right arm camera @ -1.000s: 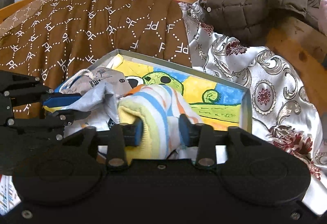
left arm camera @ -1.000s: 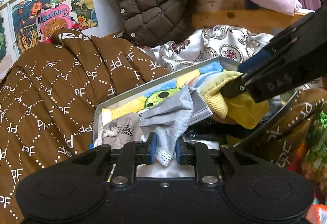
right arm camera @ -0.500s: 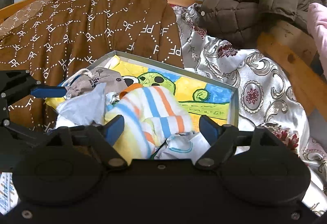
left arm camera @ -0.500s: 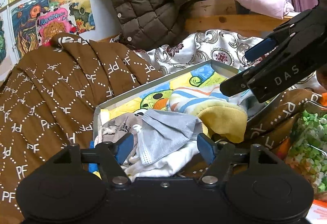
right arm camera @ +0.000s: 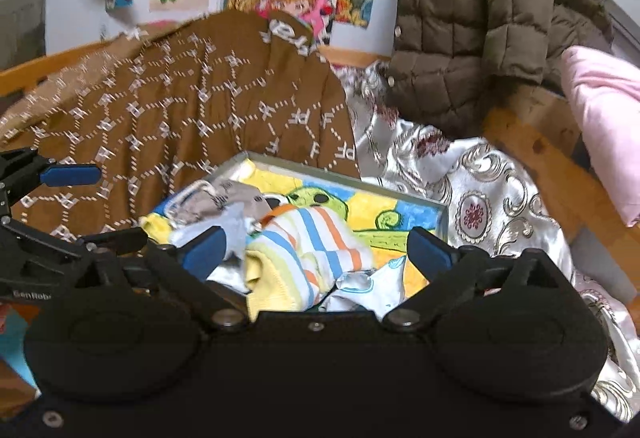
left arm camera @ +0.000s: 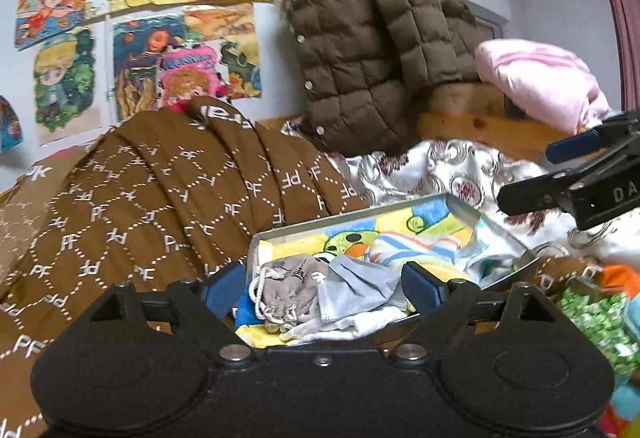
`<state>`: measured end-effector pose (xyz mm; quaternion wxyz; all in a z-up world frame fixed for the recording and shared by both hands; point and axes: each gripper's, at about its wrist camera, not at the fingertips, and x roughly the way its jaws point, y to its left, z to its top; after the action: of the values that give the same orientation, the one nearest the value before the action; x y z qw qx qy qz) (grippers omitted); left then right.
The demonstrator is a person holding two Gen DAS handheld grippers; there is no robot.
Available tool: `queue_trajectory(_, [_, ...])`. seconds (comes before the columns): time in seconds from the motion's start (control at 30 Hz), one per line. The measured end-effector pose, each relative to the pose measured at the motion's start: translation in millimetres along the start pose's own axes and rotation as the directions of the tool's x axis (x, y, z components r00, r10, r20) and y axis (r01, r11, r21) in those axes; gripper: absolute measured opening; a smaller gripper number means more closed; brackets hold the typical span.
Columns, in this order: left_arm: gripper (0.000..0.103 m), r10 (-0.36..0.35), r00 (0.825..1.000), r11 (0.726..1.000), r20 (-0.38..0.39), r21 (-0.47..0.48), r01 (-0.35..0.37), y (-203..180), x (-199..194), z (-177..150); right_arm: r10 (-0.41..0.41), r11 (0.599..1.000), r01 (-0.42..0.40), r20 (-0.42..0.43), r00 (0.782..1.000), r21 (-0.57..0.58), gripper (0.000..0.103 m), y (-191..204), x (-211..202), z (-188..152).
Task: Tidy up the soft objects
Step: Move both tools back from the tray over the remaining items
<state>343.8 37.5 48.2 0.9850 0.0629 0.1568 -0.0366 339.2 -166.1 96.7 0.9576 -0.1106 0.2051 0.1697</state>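
A shallow metal box (left arm camera: 352, 216) with a cartoon-printed bottom lies on the bed and holds soft items. In it are a grey face mask (left arm camera: 356, 286), a grey drawstring pouch (left arm camera: 288, 278), a striped sock (right arm camera: 316, 234) and a yellow sock (right arm camera: 268, 278). My left gripper (left arm camera: 322, 288) hovers over the box's near end, jaws opening wide, with the mask and pouch lying loose beyond the pads. My right gripper (right arm camera: 316, 248) is also opening, and the striped sock rests untouched in the box between its fingers. Each gripper shows in the other's view: right gripper (left arm camera: 548, 170), left gripper (right arm camera: 96, 206).
A brown patterned blanket (left arm camera: 160, 198) is heaped left of the box and silver brocade fabric (right arm camera: 480, 198) lies to its right. A brown quilted jacket (left arm camera: 372, 50) and pink cloth (left arm camera: 540, 86) sit on the wooden bed frame (left arm camera: 460, 126). A green patterned bag (left arm camera: 592, 322) lies near right.
Both grippers let go: the left released the face mask, the right released the striped sock. Both jaws spread wide and both grippers pulled back and up from the box.
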Motion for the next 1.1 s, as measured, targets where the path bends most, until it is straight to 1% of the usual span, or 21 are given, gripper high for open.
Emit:
queue_trajectory(0.07, [0.09,0.012,1.0,1.0,0.012,-0.009,-0.012,0.4,-13.6,2.0,0.006,1.0,-0.006,0.027,1.0,0.008,0.098,2.9,-20.8,0.5])
queue_trajectory(0.17, [0.095,0.011,1.0,1.0,0.018,-0.029,-0.01,2.4,-31.5,4.4,0.015,1.0,-0.016,0.058,0.998,0.024,0.101,7.3,-50.0,-0.3])
queue_trajectory(0.3, [0.098,0.0,1.0,0.999,0.013,-0.05,0.0,2.6,-54.1,5.5,0.023,0.999,-0.026,0.091,0.996,0.03,0.102,13.8,-87.1,-4.6])
queue_trajectory(0.43, [0.101,-0.012,1.0,0.998,-0.004,-0.056,0.012,-0.9,-74.4,3.0,0.053,0.997,-0.059,0.109,0.993,0.056,0.102,20.9,-127.3,-14.7])
queue_trajectory(0.57, [0.101,-0.019,1.0,0.999,-0.016,-0.035,0.019,-5.9,-95.5,-3.3,0.069,0.992,-0.081,0.114,0.991,0.101,0.102,29.1,-160.3,-32.7])
queue_trajectory(0.67, [0.101,-0.02,0.999,1.0,-0.027,-0.023,0.02,-9.2,-110.2,-8.3,0.069,0.99,-0.084,0.134,0.989,0.109,0.102,37.1,-183.9,-47.7])
queue_trajectory(0.83, [0.102,-0.025,0.999,0.999,-0.048,-0.043,0.023,-12.3,-134.7,-18.1,0.071,0.989,-0.09,0.158,0.985,0.115,0.102,49.6,-218.0,-69.2])
queue_trajectory(0.97, [0.102,-0.036,0.996,0.999,-0.079,-0.033,0.033,-16.8,-153.0,-28.5,0.049,0.985,-0.078,0.183,0.982,0.157,0.102,58.3,-245.4,-89.6])
queue_trajectory(1.07, [0.102,-0.049,0.994,0.998,-0.102,-0.047,0.044,-17.6,-163.6,-32.7,0.026,0.976,-0.067,0.194,0.981,0.208,0.102,65.4,-265.3,-111.0])
queue_trajectory(1.1, [0.102,-0.052,0.993,0.998,-0.109,-0.049,0.047,-17.9,-167.2,-34.2,0.024,0.971,-0.068,0.193,0.981,0.227,0.102,63.9,-265.2,-116.8])
